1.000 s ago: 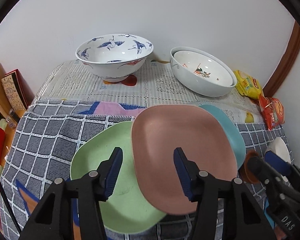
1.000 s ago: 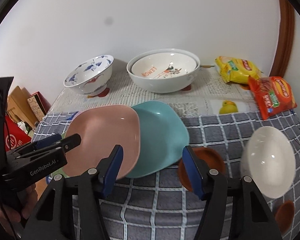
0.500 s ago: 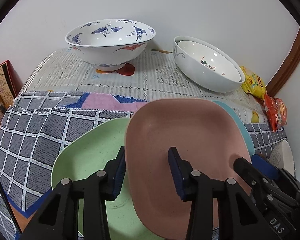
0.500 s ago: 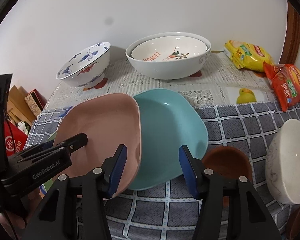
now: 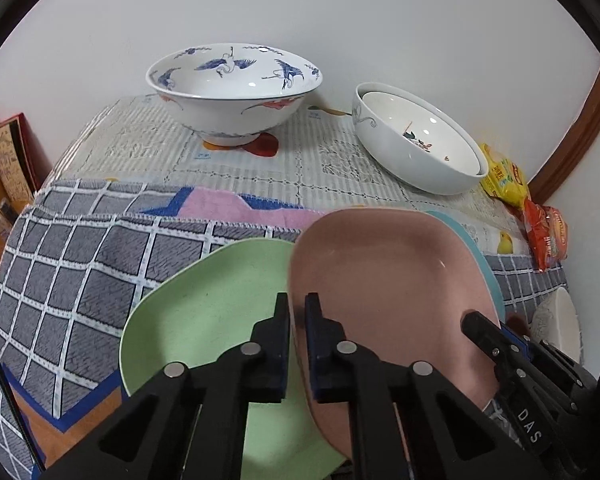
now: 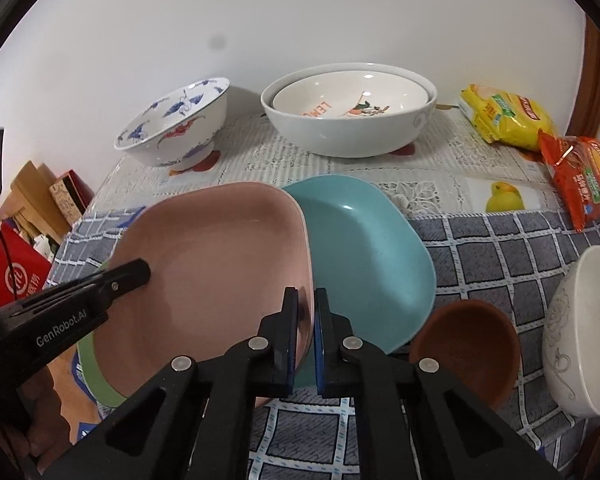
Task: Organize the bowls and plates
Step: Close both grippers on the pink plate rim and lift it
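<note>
On the checked-cloth surface [image 5: 80, 264], both the left claw [image 5: 297, 312] and right claw [image 6: 306, 306] are clamped on the pink plate's [image 6: 220, 256] opposite edges.

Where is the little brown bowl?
The brown bowl shows in the right wrist view, low on the right, on the checked cloth. It sits between the blue plate and a white bowl.

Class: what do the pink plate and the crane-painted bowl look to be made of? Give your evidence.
Pink plate: probably melamine or matte-glazed ceramic; flat even colour, soft sheen, faint speckle.
Crane-painted bowl: most likely glazed porcelain; glossy white with sharp highlights, blue painted birds.
</note>
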The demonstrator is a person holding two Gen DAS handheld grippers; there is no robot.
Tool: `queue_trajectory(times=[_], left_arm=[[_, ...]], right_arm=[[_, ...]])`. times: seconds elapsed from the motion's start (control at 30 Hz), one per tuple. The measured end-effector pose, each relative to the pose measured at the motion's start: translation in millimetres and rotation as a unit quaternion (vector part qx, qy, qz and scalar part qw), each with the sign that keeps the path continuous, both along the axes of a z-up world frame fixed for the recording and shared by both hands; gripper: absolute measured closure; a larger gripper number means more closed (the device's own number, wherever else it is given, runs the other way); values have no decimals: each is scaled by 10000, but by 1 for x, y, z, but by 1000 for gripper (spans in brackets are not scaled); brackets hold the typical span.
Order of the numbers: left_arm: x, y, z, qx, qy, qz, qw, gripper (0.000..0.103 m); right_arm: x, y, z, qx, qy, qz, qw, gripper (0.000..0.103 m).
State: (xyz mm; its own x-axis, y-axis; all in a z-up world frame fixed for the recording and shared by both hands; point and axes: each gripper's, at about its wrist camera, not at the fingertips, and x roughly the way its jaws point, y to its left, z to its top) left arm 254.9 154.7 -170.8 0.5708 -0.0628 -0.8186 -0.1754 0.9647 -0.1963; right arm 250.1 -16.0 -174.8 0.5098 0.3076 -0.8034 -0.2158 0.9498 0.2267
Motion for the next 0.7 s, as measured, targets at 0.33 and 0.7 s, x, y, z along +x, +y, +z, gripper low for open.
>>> queue_trajectory(times=[0.33, 0.7], left_arm=[[-26, -4, 26, -25, -227, -19, 9997, 97], [-63, -1, 57, 13, -507, 50, 9987, 97]], right_arm=[[-21, -11, 28, 260, -161, -64, 9995, 97], [-53, -14, 64, 370, -425, -1, 9984, 97]])
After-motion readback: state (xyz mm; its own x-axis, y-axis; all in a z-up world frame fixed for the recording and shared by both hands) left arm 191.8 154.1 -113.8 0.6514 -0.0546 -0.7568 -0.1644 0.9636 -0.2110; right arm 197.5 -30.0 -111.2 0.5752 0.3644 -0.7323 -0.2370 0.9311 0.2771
